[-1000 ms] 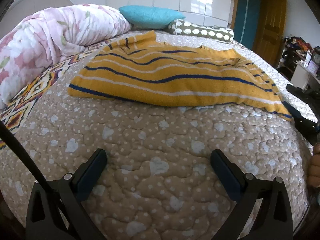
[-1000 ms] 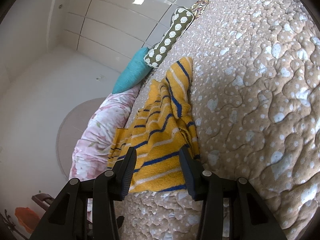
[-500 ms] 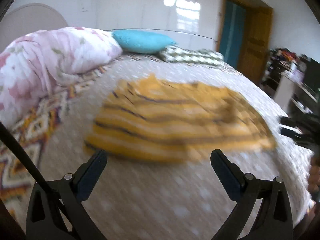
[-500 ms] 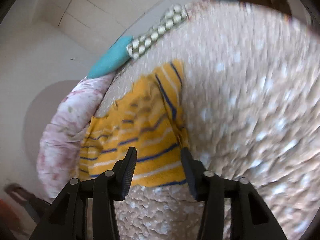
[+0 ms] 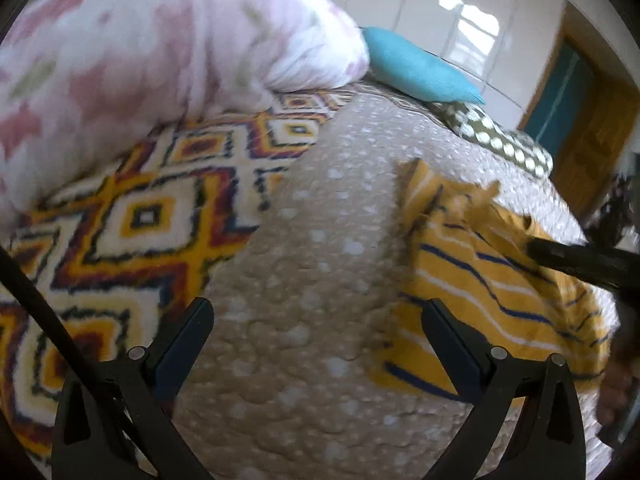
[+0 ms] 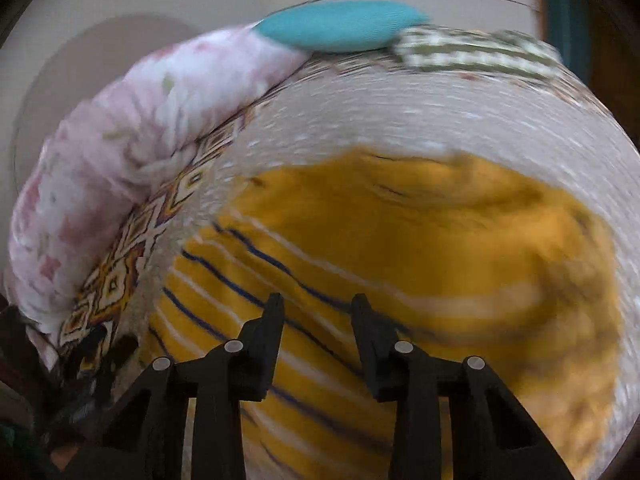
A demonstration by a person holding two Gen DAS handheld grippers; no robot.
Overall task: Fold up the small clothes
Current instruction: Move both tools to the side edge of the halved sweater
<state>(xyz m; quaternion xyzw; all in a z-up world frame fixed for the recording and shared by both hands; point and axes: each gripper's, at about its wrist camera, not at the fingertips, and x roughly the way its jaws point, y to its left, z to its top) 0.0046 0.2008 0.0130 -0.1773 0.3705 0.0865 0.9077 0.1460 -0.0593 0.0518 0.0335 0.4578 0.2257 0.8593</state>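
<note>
the striped top lay soft and limp on the bed, so i judged a hem corner the best hold, my right gripper narrowing but empty above it, my left gripper spread wide, empty.

A small mustard-yellow garment with thin navy and white stripes lies spread on the bed's beige dotted quilt. It is rumpled rather than flat, its far edge bunched into creases. In the right wrist view it is blurred, the stripes showing only on its near-left part.
</note>
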